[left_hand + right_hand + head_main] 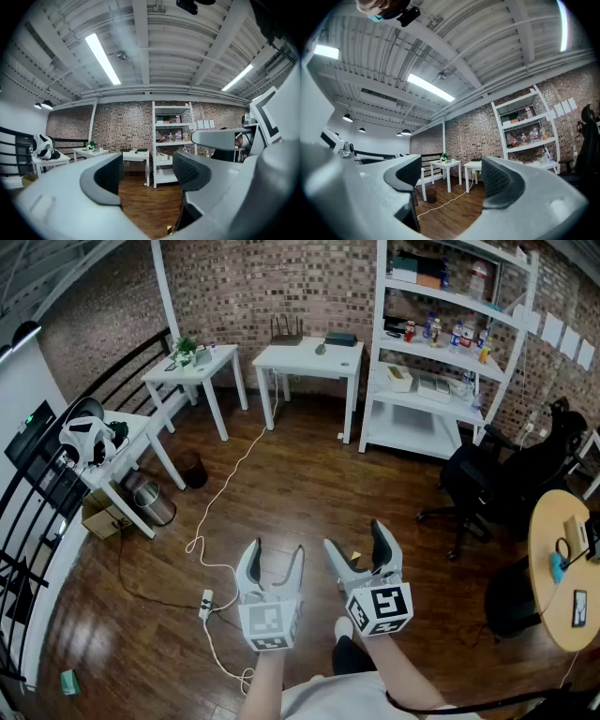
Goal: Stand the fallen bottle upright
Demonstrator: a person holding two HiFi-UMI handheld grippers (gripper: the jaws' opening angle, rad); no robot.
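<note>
Left gripper (277, 554): held low at the near centre, above the wooden floor (309, 484), aimed toward the far brick wall (234, 277); its jaws stand moderately apart; its own view shows only floor and distant furniture in the gap; it grips nothing.

Right gripper (356, 542): just beside the left one, on its right, apart from it; jaws spread somewhat wider; the gap frames floor and far tables only; it holds nothing.

Task item: a row of small bottles (457, 336) sits on the second board from the top of the white shelf unit (412, 434), against the wall at far right; both grippers are well apart from it; at this range it cannot be told which bottle lies on its side.

Surroundings: two white tables (309, 357) stand left of the shelf unit along the far wall; a white cable (225, 493) trails from them across the floor to a power strip (204, 604) near the left gripper; a black office chair (487, 484) stands right of centre, between the shelf unit and a round wooden table (548, 587) at the near right edge.
</note>
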